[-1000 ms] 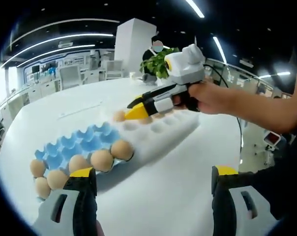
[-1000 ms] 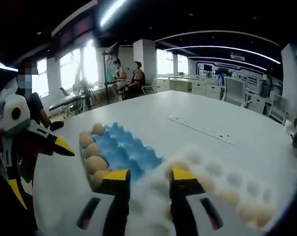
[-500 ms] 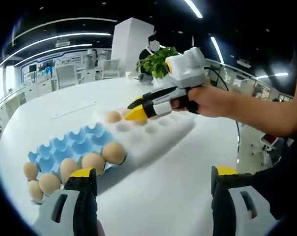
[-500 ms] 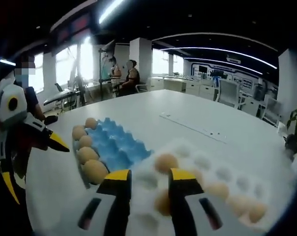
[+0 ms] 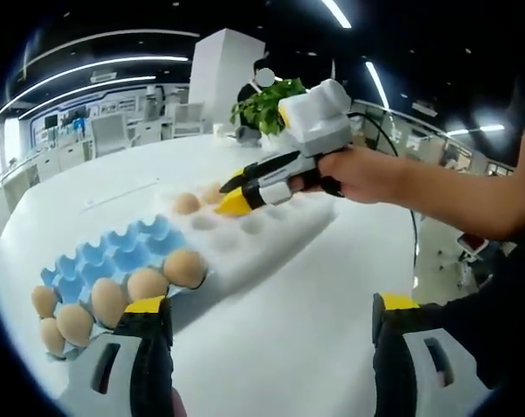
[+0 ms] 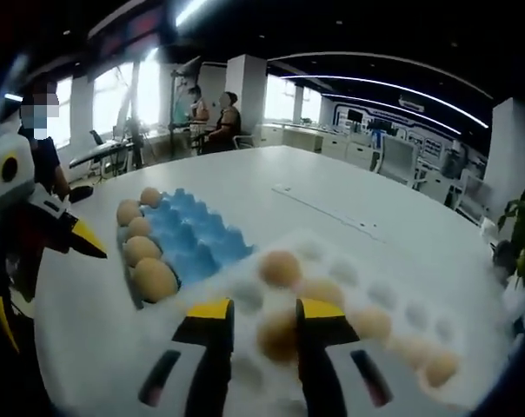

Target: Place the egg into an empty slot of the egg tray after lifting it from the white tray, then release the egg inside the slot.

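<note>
- The right tool (image 6: 256, 314) hangs over the white tray (image 6: 419, 321), jaws a narrow gap apart with nothing between them.
- An egg (image 6: 276, 335) sits in a cup just beyond its tips; its long axis cannot be told.
- The blue egg tray (image 6: 189, 236) lies beside it on the desk (image 6: 271, 187).
- The left tool (image 5: 267, 313) is spread wide, holding nothing.
</note>
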The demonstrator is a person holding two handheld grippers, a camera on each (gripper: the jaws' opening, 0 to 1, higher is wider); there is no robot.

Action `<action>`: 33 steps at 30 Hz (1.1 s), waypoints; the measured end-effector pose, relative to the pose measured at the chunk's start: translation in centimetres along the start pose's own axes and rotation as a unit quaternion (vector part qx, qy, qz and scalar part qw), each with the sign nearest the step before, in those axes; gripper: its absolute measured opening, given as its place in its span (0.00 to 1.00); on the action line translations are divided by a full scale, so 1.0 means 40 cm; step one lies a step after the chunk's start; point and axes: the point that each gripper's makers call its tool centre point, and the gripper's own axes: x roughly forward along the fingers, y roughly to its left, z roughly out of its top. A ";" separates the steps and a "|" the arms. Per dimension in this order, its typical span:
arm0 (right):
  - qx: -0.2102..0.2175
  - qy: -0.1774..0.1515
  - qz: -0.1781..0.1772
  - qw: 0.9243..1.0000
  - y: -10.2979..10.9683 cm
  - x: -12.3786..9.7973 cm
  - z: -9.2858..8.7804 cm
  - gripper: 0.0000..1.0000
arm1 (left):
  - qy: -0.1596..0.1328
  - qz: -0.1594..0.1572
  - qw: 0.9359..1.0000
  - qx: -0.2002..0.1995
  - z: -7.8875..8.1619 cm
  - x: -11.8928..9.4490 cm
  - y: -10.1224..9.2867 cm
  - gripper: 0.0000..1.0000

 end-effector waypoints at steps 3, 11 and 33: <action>0.022 0.001 -0.005 1.000 -0.014 -0.006 -0.013 0.27 | 0.003 -0.002 1.000 -0.001 -0.005 0.002 0.000 0.97; 0.005 0.020 -0.011 1.000 -0.026 -0.005 -0.038 0.26 | 0.007 -0.004 1.000 0.004 -0.003 0.005 0.004 0.97; 0.025 0.155 -0.013 0.987 -0.026 0.021 -0.066 0.26 | 0.019 -0.007 0.999 0.032 -0.004 -0.005 -0.009 0.97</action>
